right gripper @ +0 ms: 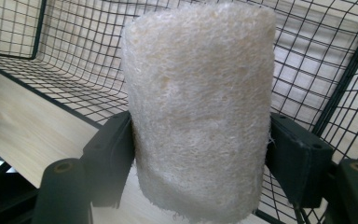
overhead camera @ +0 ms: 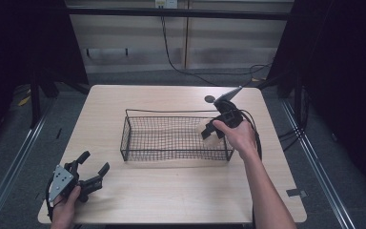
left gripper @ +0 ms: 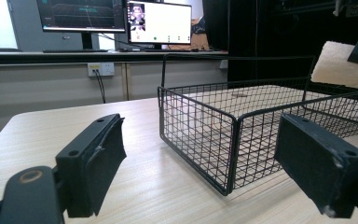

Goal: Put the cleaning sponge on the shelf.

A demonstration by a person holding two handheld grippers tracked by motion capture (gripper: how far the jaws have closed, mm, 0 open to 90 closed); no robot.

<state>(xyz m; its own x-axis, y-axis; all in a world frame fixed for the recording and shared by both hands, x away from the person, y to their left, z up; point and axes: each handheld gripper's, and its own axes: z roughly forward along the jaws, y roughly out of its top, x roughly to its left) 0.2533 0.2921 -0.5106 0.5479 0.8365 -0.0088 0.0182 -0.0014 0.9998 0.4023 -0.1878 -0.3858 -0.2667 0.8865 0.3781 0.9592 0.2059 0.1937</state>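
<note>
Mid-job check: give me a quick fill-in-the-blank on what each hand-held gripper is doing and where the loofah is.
1. The right hand-held gripper is shut on the pale ____.
2. The loofah pad is held over the right end of the black wire ____.
3. The left hand-held gripper has its jaws ____, holding nothing.
4. The basket stands on a light ____ table.

Missing words: loofah pad; basket; open; wooden

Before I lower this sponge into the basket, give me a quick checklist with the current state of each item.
1. Right gripper jaws clamped on both sides of the sponge: ok.
2. Sponge over the basket's right end: ok.
3. Sponge free of the wire walls: cannot tell.
4. Basket floor bare beneath the sponge: ok.
5. Left gripper open, resting near the front left of the table, away from the basket: ok.
6. Basket flat on the table: ok.
</note>
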